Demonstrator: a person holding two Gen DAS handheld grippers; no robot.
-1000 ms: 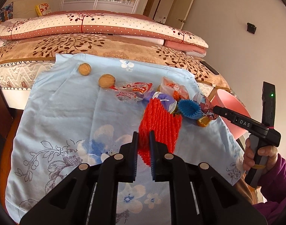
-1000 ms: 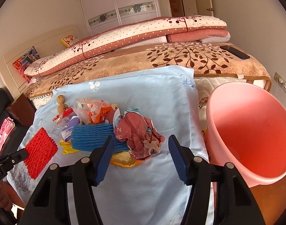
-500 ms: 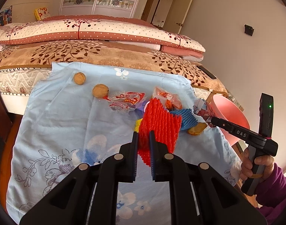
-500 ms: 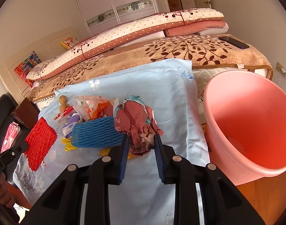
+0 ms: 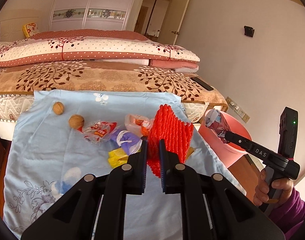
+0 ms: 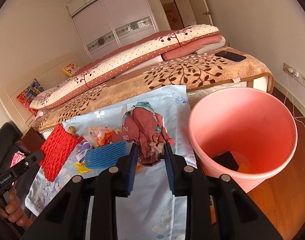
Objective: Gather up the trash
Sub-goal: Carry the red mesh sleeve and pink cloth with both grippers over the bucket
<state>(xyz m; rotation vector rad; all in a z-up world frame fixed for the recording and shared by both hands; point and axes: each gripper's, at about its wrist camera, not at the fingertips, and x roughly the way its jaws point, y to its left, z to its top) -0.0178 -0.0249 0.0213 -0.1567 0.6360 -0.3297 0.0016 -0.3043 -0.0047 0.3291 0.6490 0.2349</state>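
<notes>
The left gripper (image 5: 153, 156) is clamped narrow on the near edge of a red foam net (image 5: 169, 132). The net stands lifted off the blue floral cloth (image 5: 42, 146), its long axis running up and away from the gripper.

The right gripper (image 6: 150, 160) has just closed and pinches a crumpled maroon wrapper (image 6: 146, 134). The wad is held clear of the cloth, just left of the pink bucket (image 6: 272, 104); its longer side runs roughly upright.

A black net (image 6: 225, 160) lies in the bucket bottom.

On the cloth remain two walnuts (image 5: 76, 121), a clear snack wrapper (image 5: 98, 133), a plastic bag (image 5: 136, 125), a purple wrapper (image 5: 128, 143), a yellow wrapper (image 5: 117, 157) and a blue foam net (image 6: 106, 157), the last lying lengthwise left to right.
</notes>
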